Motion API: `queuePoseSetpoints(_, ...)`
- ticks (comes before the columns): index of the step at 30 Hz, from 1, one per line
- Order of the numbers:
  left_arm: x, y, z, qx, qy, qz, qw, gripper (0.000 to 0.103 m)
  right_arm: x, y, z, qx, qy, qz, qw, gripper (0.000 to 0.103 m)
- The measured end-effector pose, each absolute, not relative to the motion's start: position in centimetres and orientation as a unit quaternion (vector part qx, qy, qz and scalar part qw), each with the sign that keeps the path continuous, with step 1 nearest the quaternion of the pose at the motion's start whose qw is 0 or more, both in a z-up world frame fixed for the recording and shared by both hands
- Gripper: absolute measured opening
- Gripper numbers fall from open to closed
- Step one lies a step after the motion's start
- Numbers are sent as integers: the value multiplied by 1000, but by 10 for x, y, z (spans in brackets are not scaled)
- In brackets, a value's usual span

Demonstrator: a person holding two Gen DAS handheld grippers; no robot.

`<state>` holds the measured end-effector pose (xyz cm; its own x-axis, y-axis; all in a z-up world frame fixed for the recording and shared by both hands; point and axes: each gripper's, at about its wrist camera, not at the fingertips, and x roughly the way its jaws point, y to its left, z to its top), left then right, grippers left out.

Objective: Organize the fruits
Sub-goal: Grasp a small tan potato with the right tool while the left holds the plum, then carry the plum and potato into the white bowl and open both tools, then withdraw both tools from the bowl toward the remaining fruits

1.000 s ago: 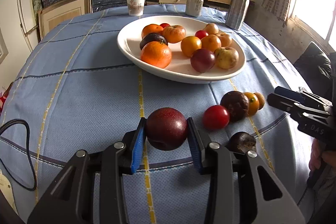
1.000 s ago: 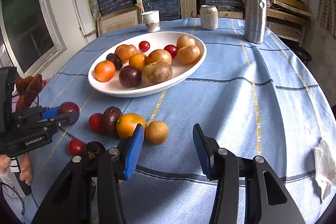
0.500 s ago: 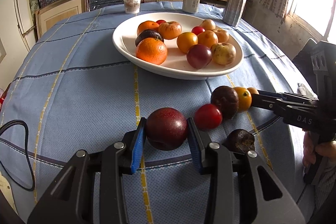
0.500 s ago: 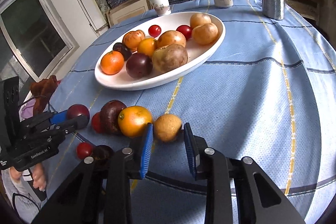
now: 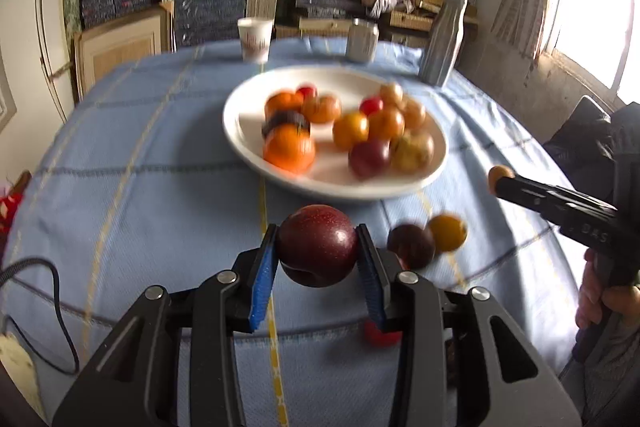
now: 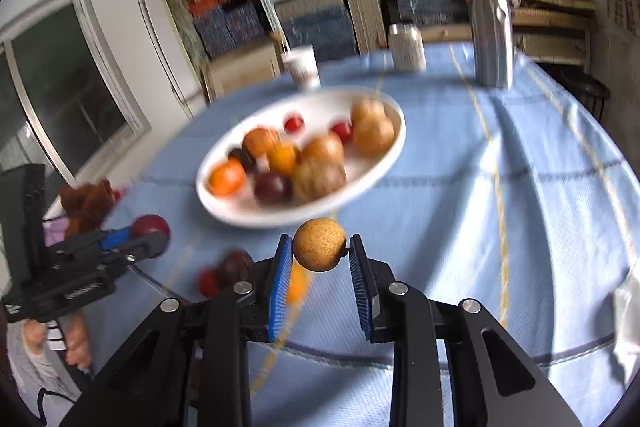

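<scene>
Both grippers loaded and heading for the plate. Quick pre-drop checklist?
1. Left gripper shut on the dark red plum, seated between both pads: ok.
2. Right gripper shut on the small tan fruit, but held only at the tips of the fingers: ok, marginal.
3. Both fruits off the blue tablecloth: appears so; blur makes it hard to tell.
4. Free spot on the white plate: ok, bare patch at the near rim.
5. Grippers apart from each other: ok.
6. Loose fruit left on the cloth, such as the orange fruit: not ok, several remain.
</scene>
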<state>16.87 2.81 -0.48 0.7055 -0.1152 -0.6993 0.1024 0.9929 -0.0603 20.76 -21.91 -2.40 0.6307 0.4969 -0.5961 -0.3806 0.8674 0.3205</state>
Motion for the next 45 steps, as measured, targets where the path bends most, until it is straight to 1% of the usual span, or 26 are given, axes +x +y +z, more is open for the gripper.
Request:
queuePoseSetpoints(5,198,16,30,6,357,-52,933,37,226,-214,32,62,319,249,912,29)
queuePoseSetpoints(7,214,6,35,9,350,-55,935,37,242,-208,50,54,305,240,920,29)
queuePoseSetpoints(9,227,-4,32,6,351,-62,934,37,261,-201,56,57,302,239,921,29)
queuePoseSetpoints(13,254,-17,9,4,366,-61,929,37,298,-183,42,60,313,233,919,29)
queuePoseSetpoints(20,280,-10,-23,-20,398,-60,915,38,351,-153,-12,62,361,222,904,29)
queuePoseSetpoints(21,281,-8,-25,-19,397,-59,916,38,352,-151,-17,62,365,222,902,31)
queuePoseSetpoints(22,281,-8,-25,-18,395,-58,917,40,355,-151,-22,65,371,222,900,38)
queuePoseSetpoints(23,281,-7,-25,-18,393,-59,917,42,356,-151,-25,68,374,224,898,41)
queuePoseSetpoints(26,278,-7,-22,-18,388,-63,919,51,347,-154,-18,72,365,227,900,42)
queuePoseSetpoints(28,271,-6,-16,-8,375,-53,925,64,334,-157,-4,68,345,230,907,43)
queuePoseSetpoints(29,264,-5,-11,-2,365,-45,930,66,326,-160,5,66,334,232,911,44)
queuePoseSetpoints(30,260,-3,-8,0,361,-43,932,67,314,-163,15,63,321,235,915,49)
queuePoseSetpoints(31,254,0,-3,-2,356,-43,933,67,306,-166,20,61,313,238,917,56)
queuePoseSetpoints(33,242,7,2,-9,359,-50,932,68,282,-174,31,61,291,244,923,63)
queuePoseSetpoints(36,217,13,-3,-6,366,-57,929,68,244,-190,29,67,279,251,925,63)
queuePoseSetpoints(38,202,12,-14,8,380,-62,923,68,223,-202,15,76,285,249,922,63)
queuePoseSetpoints(42,172,8,-31,37,389,-60,919,68,205,-217,-12,88,310,241,915,68)
queuePoseSetpoints(45,164,5,-34,42,390,-71,917,68,202,-222,-20,96,325,235,911,69)
